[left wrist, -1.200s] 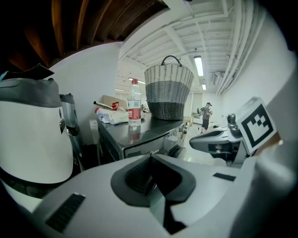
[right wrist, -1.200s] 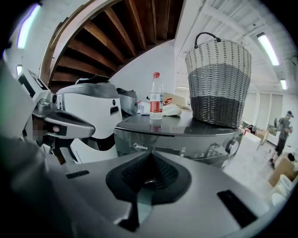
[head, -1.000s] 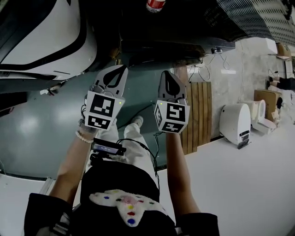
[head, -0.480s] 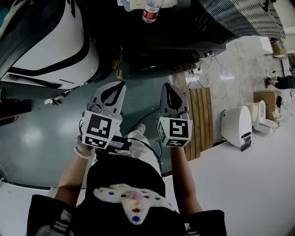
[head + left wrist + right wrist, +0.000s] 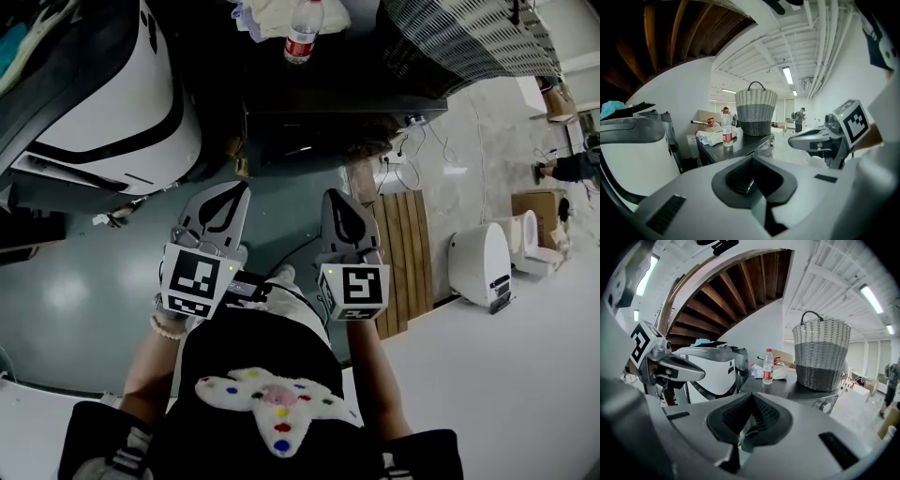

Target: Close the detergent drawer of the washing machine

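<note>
The washing machine (image 5: 323,112) stands ahead of me as a dark block, and its dark top (image 5: 787,386) carries a wicker basket (image 5: 821,352) and a water bottle (image 5: 768,366). A knob (image 5: 828,405) shows on its front. The detergent drawer cannot be made out in any view. My left gripper (image 5: 232,191) and right gripper (image 5: 337,199) hover side by side in the air, short of the machine and touching nothing. Both are shut and empty. The left gripper view shows the closed jaws (image 5: 752,158) and the right gripper (image 5: 793,139) beside them.
A large white and black appliance (image 5: 103,84) stands at the left. A wooden slat panel (image 5: 403,244) and a white appliance (image 5: 480,262) sit on the floor at the right. Cloths lie by the bottle (image 5: 300,33). A person (image 5: 800,118) stands far off.
Both grippers have risen together and stayed shut. In the head view they sit lower in the picture, and the machine's top with the bottle has come further into sight.
</note>
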Demonstrator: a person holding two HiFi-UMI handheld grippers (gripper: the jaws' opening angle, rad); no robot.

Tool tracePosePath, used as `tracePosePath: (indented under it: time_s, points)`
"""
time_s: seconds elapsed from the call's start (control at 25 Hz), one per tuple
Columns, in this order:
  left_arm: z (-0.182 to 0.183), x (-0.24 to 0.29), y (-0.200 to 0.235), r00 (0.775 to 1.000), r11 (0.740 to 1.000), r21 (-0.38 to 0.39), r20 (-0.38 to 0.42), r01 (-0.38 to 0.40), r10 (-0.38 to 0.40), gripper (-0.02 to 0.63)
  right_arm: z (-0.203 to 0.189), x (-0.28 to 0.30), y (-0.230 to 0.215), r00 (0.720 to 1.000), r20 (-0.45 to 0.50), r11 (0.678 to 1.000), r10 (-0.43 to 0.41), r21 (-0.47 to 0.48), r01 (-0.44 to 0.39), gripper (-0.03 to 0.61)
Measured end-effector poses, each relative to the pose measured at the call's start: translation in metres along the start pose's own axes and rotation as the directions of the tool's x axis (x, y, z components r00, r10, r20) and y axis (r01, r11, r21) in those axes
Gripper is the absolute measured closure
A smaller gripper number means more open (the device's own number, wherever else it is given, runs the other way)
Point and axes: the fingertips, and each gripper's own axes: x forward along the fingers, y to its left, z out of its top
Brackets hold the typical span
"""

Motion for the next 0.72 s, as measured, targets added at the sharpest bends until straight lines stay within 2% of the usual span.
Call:
tracePosePath:
  time_s: [0.48, 0.6, 0.72]
  points:
    - [0.004, -0.005, -0.011, 1.000, 1.000, -0.009, 0.012, 0.024, -0.024, 0.603, 0.006, -0.010, 0.015, 0.999, 0.011, 0.999, 0.040, 0.012, -0.040, 0.575]
    - [0.003, -0.004, -0.013, 0.999, 0.999, 0.001, 0.007, 0.034, -0.034, 0.603, 0.003, -0.012, 0.019, 0.999, -0.019, 0.999, 0.049, 0.019, -0.048, 0.575]
    - [0.002, -0.003, -0.013, 0.999, 0.999, 0.012, 0.002, 0.043, -0.043, 0.603, 0.007, -0.010, 0.019, 0.999, 0.012, 0.999, 0.046, 0.012, -0.046, 0.575]
